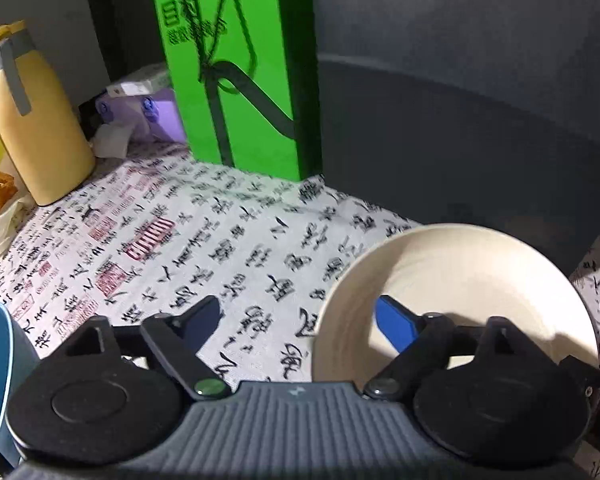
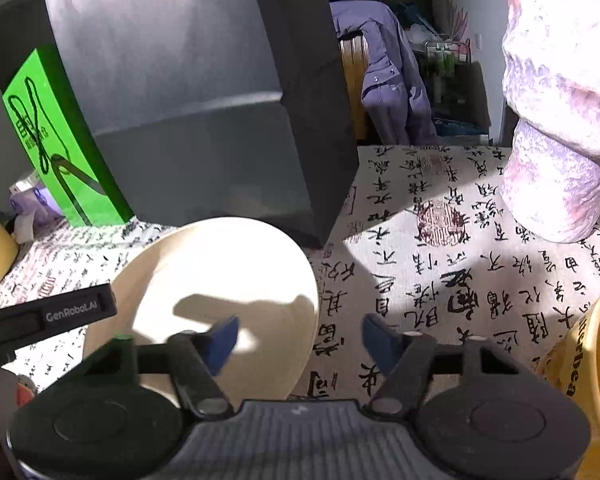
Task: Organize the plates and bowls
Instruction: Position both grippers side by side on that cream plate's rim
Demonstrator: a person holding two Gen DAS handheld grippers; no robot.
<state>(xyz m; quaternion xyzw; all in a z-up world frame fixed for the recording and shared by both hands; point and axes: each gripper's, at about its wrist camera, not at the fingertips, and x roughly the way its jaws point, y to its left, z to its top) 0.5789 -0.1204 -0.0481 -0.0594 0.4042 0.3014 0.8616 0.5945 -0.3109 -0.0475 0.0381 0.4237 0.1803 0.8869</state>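
Both grippers, left gripper and right gripper, straddle the plate rim, pads apart, gripping nothing. Plate looks stiff, glazed, breakable: you pinch its rim squarely.

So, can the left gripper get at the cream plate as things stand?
Probably yes. The left gripper straddles the cream plate's near rim, one blue finger over the plate, the other over the tablecloth; nothing lies between.
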